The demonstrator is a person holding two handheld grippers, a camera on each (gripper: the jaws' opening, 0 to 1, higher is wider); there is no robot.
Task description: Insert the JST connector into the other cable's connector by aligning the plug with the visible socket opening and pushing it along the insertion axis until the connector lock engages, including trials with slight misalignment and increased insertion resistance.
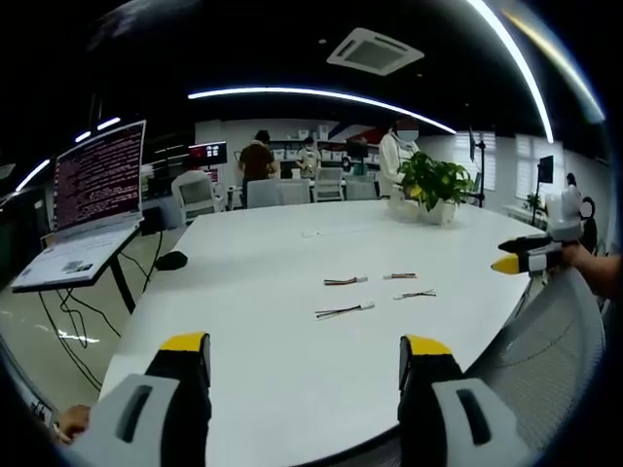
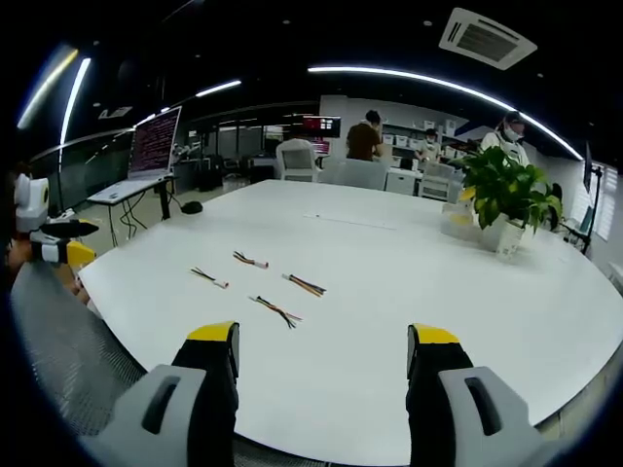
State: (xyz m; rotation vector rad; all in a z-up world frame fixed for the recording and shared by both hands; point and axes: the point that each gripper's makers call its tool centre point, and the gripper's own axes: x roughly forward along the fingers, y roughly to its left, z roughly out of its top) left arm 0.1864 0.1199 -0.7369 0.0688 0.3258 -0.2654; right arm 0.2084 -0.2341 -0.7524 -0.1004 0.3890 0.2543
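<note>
Left gripper (image 1: 304,355): jaws spread wide with nothing between them, held back from the near edge of the table (image 1: 282,253), probably so the whole set of cables sits in view before a pick.
Right gripper (image 2: 323,345): jaws likewise wide apart and empty, poised over the near table edge; seen from the left gripper view it hangs off to the side (image 1: 521,258), well clear of the cables.
Cables: four short wire leads with small connectors lie loose on the white tabletop, apart from one another, in a rough cluster between the two grippers.
Cable count: four — nearest lead (image 1: 343,310), upper left lead (image 1: 345,281), upper right lead (image 1: 400,276), right lead (image 1: 415,294).
Same cables from the right: four again, one of them (image 2: 276,310) closest to the jaws.
Layout reason: judged as spread flat so each plug can be gripped separately.
Task state: no connector picked up or mated yet.
Other items: one laptop (image 1: 92,199), one potted plant (image 1: 435,185), one computer mouse (image 1: 171,260).
</note>
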